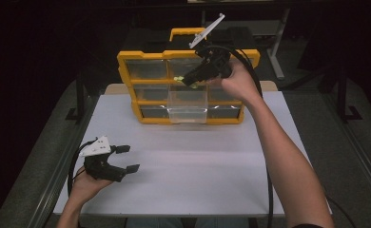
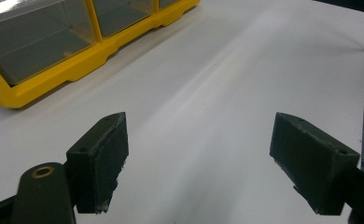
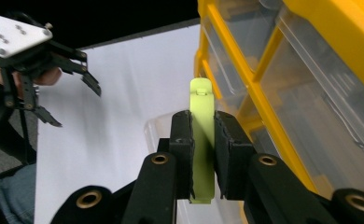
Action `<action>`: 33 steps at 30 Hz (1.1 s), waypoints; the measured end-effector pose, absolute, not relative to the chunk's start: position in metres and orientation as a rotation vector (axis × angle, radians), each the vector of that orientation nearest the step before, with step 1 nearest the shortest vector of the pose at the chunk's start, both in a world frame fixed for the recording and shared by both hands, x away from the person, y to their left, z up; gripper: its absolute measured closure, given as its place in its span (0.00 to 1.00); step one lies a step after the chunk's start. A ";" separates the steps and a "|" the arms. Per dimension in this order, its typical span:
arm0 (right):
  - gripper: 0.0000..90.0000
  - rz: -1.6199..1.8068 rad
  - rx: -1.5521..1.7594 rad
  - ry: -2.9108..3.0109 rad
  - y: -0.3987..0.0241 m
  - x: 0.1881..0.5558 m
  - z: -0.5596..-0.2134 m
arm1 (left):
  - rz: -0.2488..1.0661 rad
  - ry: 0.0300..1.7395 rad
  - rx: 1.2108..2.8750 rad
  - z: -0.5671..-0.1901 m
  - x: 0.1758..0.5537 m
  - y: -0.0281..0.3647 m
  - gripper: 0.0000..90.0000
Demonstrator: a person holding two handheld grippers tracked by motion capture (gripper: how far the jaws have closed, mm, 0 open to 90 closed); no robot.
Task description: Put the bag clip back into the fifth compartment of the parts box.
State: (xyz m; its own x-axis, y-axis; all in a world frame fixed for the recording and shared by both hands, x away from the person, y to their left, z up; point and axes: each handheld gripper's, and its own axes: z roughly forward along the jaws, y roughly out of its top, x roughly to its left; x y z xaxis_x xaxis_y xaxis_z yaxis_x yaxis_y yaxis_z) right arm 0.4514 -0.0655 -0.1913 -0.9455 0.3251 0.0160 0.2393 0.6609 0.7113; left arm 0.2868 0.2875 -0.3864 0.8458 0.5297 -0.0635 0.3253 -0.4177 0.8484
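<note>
1 lime clip (image 3: 202, 140) is sitting pinched lengthwise in the right gripper (image 3: 202, 144) fingers, hovering just above the pulled-out drawer (image 1: 187, 105); left gripper (image 1: 124, 159) fingers are gaping empty.

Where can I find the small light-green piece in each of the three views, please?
High view: green piece at upper centre, in the right tool.
Left gripper view: not in it.
Right gripper view: green piece upright at centre, clamped.
Shared landmark: yellow drawer cabinet.
</note>
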 end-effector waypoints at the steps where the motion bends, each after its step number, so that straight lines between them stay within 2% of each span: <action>1: 0.86 1.149 0.469 2.758 -0.066 0.452 -0.192 | 0.260 0.627 2.043 -0.386 0.287 0.287 0.21; 33: 0.86 1.086 0.537 2.796 -0.067 0.459 -0.239 | 0.276 0.632 2.025 -0.385 0.285 0.286 0.17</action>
